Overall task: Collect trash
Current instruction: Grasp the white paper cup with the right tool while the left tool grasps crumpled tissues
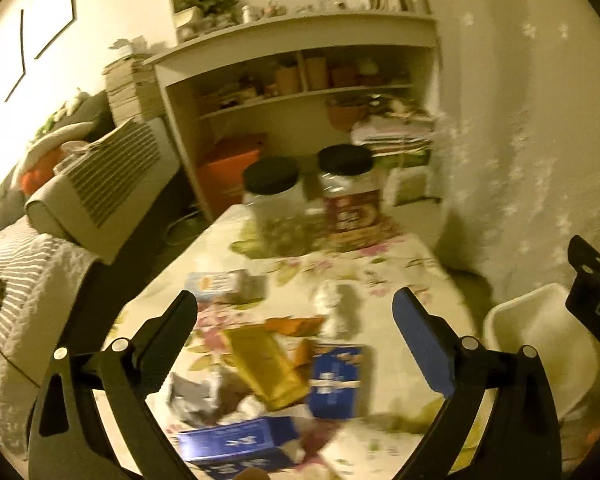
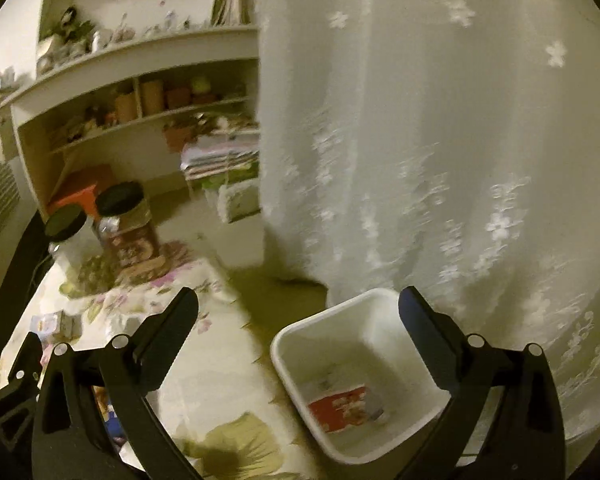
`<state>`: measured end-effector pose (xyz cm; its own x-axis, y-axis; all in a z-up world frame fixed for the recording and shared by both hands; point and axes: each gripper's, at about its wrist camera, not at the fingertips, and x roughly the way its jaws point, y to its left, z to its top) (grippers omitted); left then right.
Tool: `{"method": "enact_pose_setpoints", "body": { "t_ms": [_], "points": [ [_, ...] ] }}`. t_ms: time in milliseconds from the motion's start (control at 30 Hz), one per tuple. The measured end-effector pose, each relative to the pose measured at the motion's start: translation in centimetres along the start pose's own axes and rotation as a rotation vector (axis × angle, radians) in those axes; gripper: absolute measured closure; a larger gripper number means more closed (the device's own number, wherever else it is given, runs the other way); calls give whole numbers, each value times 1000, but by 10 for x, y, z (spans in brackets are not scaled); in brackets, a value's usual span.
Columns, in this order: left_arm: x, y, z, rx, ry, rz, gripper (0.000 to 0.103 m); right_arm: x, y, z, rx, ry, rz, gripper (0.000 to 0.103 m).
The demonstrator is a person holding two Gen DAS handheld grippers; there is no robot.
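My left gripper [image 1: 296, 308] is open and empty above a pile of trash on the flowered table [image 1: 400, 264]: a gold packet [image 1: 266, 364], a blue box [image 1: 334, 380], another blue box [image 1: 236, 440], a grey wrapper [image 1: 196, 396], a small light box [image 1: 220, 286] and a crumpled clear wrapper [image 1: 332, 300]. My right gripper [image 2: 298, 306] is open and empty above the white bin [image 2: 300, 360], which holds a red packet [image 2: 340, 406]. The bin also shows in the left wrist view [image 1: 540, 332] beside the table.
Two black-lidded jars [image 1: 272, 196] [image 1: 348, 188] stand at the table's far end. A shelf unit [image 1: 300, 92] is behind, a white flowered curtain [image 2: 440, 140] to the right, a sofa with cushions [image 1: 60, 200] to the left.
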<state>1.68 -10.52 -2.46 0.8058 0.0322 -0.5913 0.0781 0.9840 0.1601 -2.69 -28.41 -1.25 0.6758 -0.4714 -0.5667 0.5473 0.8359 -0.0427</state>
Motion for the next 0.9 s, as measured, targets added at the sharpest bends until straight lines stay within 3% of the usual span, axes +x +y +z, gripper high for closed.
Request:
{"method": "enact_pose_setpoints", "body": {
  "t_ms": [133,233,400,500,633,833,900],
  "points": [
    [31,26,-5,1,90,46,7,7,30,-7,-30,39,31,7],
    [65,50,-11,30,237,53,7,15,51,-13,-69,80,59,7],
    [118,97,-27,38,546,-68,7,25,83,-21,-139,148,125,7],
    [132,128,-38,-21,650,-86,7,28,98,-22,-176,170,162,7],
    [138,152,-55,-97,727,-106,7,31,116,-26,-206,203,210,7],
    [160,155,-83,-206,818,-144,10,43,136,-38,-226,282,267,7],
    [166,152,-88,-222,846,-177,29,44,137,-40,-245,296,278,7]
  ]
}}
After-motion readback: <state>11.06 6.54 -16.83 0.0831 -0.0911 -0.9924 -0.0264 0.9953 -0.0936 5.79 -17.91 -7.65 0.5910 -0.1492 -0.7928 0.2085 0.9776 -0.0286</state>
